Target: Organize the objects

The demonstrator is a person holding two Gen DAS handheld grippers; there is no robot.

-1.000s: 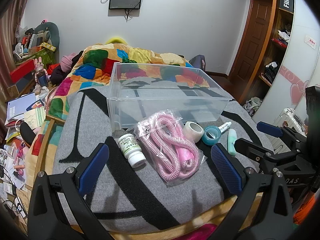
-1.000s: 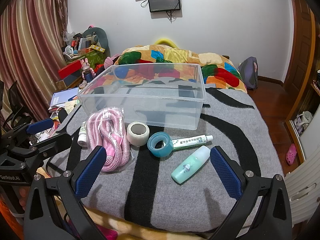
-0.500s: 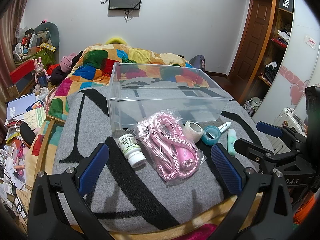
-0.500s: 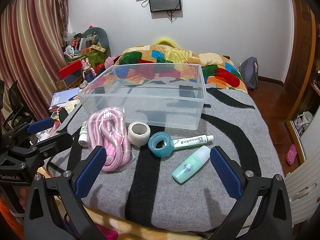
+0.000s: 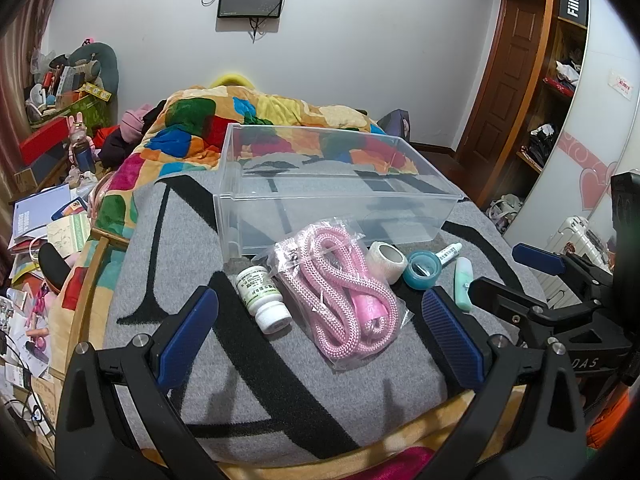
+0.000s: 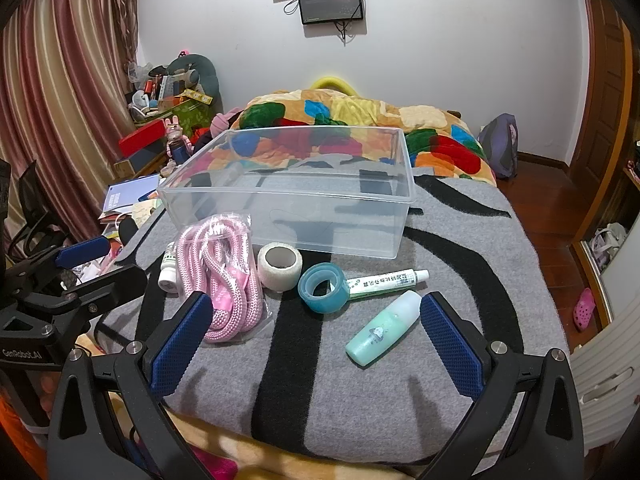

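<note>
Grey black-striped blanket (image 6: 460,248) on bed: clear plastic bin (image 6: 296,196), bagged pink rope (image 5: 340,300) near front edge; left hand-held gripper (image 5: 320,336) and right hand-held gripper (image 6: 316,344) both spread, holding nothing.

bin (image 6: 288,216) behind | rope (image 6: 220,276) left | bottle (image 6: 382,330) right

Both wrist views face the bin (image 5: 336,184) closely.

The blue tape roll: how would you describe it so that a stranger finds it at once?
Find the clear bin on the grey blanket. In the row before it, the tape roll lies between a white roll and a tube. It alone is a see-through blue ring.
</note>
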